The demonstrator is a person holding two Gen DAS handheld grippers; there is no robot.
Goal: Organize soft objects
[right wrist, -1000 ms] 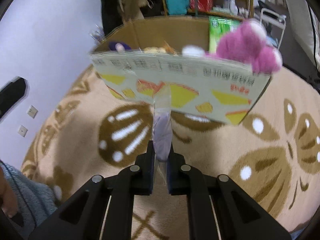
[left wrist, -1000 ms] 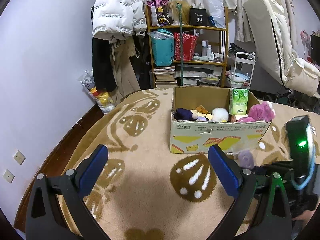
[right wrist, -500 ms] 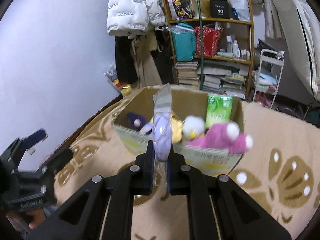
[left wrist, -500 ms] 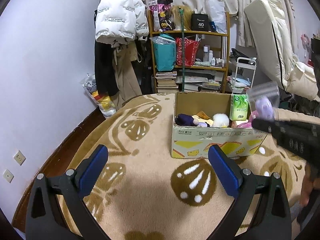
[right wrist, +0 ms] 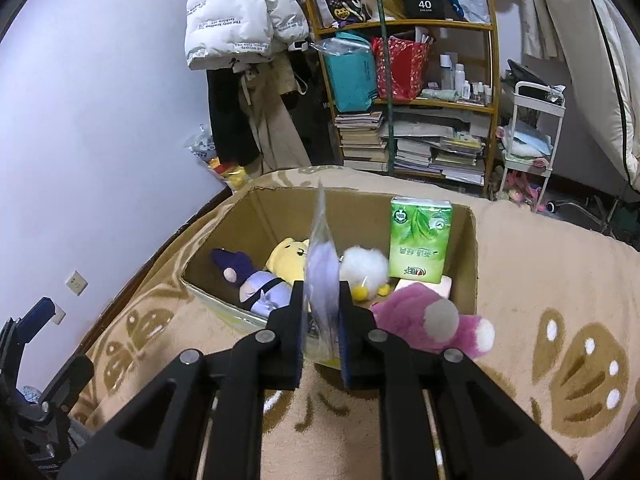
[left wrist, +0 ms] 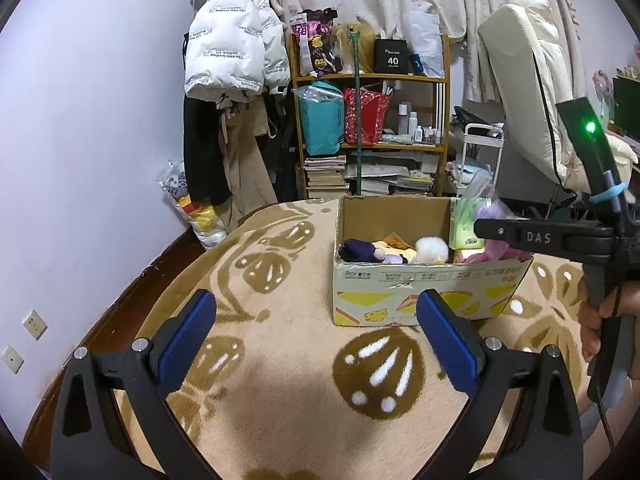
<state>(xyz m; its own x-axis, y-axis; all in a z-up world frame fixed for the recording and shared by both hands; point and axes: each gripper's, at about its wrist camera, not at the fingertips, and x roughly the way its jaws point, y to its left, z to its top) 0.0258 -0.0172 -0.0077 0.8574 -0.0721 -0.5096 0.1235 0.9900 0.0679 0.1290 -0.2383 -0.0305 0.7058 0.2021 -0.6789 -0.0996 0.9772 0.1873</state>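
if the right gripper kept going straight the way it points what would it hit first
Probably the white fluffy plush toy or the yellow bear plush inside the cardboard box. The right gripper, shut on a bagged lilac soft item, aims there; depth is unclear.

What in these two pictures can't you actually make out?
- Lilac soft item in a clear plastic bag: edge-on between the right gripper fingers; shape unclear.
- Brown cardboard box floor: right wrist view, toys cover it.
- Left gripper: its handle is cut off by the frame.
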